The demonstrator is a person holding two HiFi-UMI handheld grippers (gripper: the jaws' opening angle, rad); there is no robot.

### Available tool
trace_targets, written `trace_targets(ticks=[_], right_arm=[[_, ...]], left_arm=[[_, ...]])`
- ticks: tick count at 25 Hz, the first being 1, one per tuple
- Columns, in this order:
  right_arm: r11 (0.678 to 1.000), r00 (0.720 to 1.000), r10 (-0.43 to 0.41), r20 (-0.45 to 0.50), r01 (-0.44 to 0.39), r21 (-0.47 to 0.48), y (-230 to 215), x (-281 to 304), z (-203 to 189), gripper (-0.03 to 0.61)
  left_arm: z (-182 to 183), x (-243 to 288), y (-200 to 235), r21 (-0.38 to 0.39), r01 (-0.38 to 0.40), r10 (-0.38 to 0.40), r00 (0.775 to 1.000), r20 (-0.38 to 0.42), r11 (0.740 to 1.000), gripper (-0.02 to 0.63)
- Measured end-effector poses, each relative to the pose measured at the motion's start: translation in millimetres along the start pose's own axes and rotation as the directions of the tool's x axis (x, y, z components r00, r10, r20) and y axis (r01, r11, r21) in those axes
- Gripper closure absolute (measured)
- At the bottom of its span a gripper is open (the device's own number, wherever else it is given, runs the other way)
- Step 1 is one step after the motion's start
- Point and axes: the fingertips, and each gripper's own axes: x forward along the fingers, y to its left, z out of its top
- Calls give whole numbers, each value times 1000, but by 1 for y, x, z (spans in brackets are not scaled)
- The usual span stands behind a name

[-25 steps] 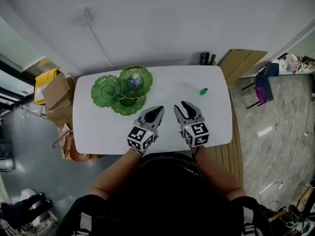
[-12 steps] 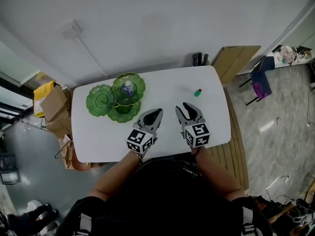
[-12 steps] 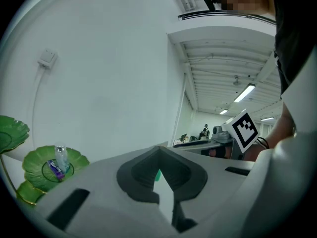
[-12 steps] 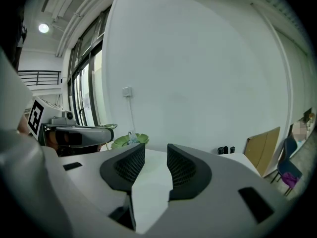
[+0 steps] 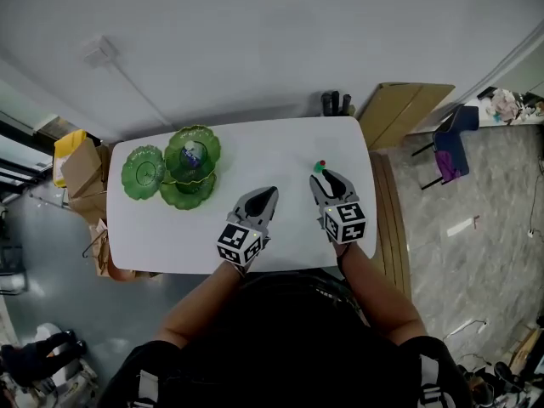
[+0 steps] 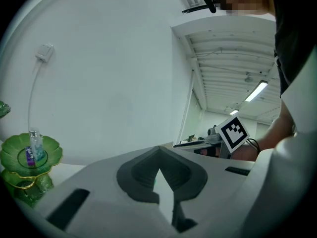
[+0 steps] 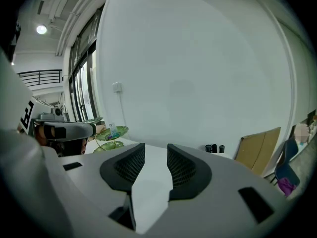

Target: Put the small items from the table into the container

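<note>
Two grippers, one table, one container and two small items on record.

Item 1: small green piece (image 5: 320, 167) with a red end; lies on the white table (image 5: 280, 143) toward its right edge, in the far half; loose, not yet stowed.

Item 2: clear little bottle (image 5: 192, 153) with a blue label; stands upright in the top dish of the container.

Container: green tiered dish stand (image 5: 144, 170); by the table's far left corner, well apart from item 1; three leaf-rimmed dishes; the top one holds the bottle; the left one looks empty; the lowest is partly covered from above, so its contents cannot be told.

Right gripper (image 5: 328, 176): over the table near the right edge; tips just beside item 1 on its near side; jaws a narrow way apart, nothing between them.

Left gripper (image 5: 269, 192): over the middle of the table, toward the near edge; jaw tips closed together, holding nothing.

Step in hand, by judgement: pick-up of item 1 with the right gripper.

Handling notes: widen the jaws before going down; straddle the piece across its narrow body, not end to end; it looks round and may roll toward the right edge if nudged, so close squarely; then carry it across to a vacant dish and release low.
</note>
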Motion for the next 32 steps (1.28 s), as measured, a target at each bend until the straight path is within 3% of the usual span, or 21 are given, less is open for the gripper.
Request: trace_targets(ticks=[9,18,32], right_arm=[[996,995,78,-66,-80,-32,-61,16,-18,433],[992,979,123,-163,-126,-7,-88,54,-60,433],[994,952,107,-288,-107,14,-112,103,-122,437]], left_arm=[[-7,49,-20,-1,-77,77,997,-20,997,606],[-24,76,-13,-5,-123,122,989,-83,992,606],[-62,88,6,-64,-156,143,974,-175,986,606]])
